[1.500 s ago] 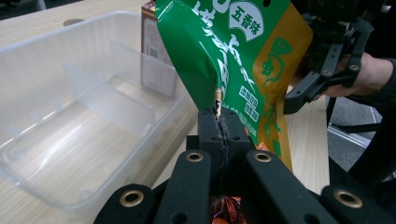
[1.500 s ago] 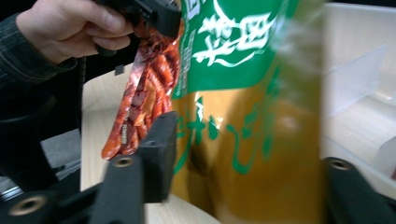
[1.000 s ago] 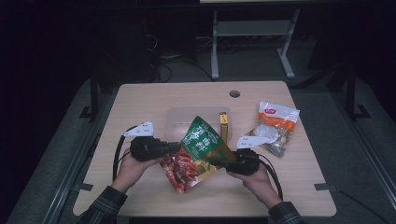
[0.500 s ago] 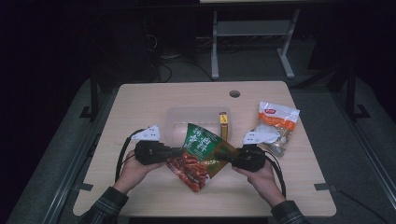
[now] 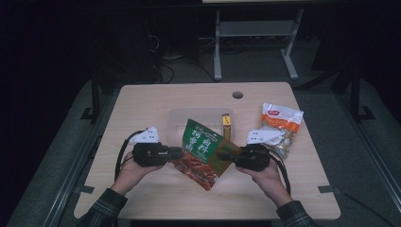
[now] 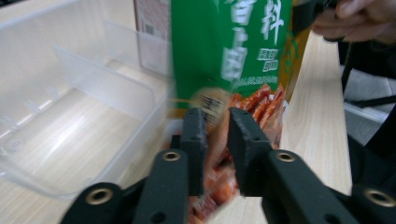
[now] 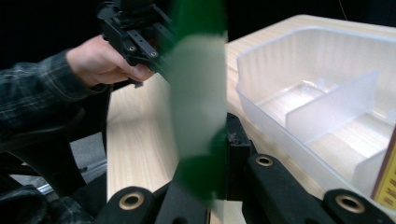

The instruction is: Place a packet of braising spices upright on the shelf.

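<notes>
A green and red snack bag (image 5: 202, 153) hangs between both grippers, just in front of a clear plastic divided container (image 5: 176, 118). My left gripper (image 5: 177, 153) is shut on the bag's red lower part (image 6: 247, 107), with its jaws (image 6: 217, 119) pinching the foil. My right gripper (image 5: 222, 155) is shut on the bag's opposite edge. That edge is a blurred green and white strip (image 7: 198, 93) that hides one jaw of the right gripper (image 7: 215, 140). The container's compartments (image 6: 70, 116) hold nothing.
A small yellow packet (image 5: 226, 124) stands at the container's right end. A white and orange snack bag (image 5: 281, 125) lies at the right of the wooden table (image 5: 142, 101). A person's left hand (image 7: 100, 63) holds the far gripper.
The two hands have drawn slightly apart. The bag between them has turned from more upright to a flatter slant. Both grips are unchanged.
</notes>
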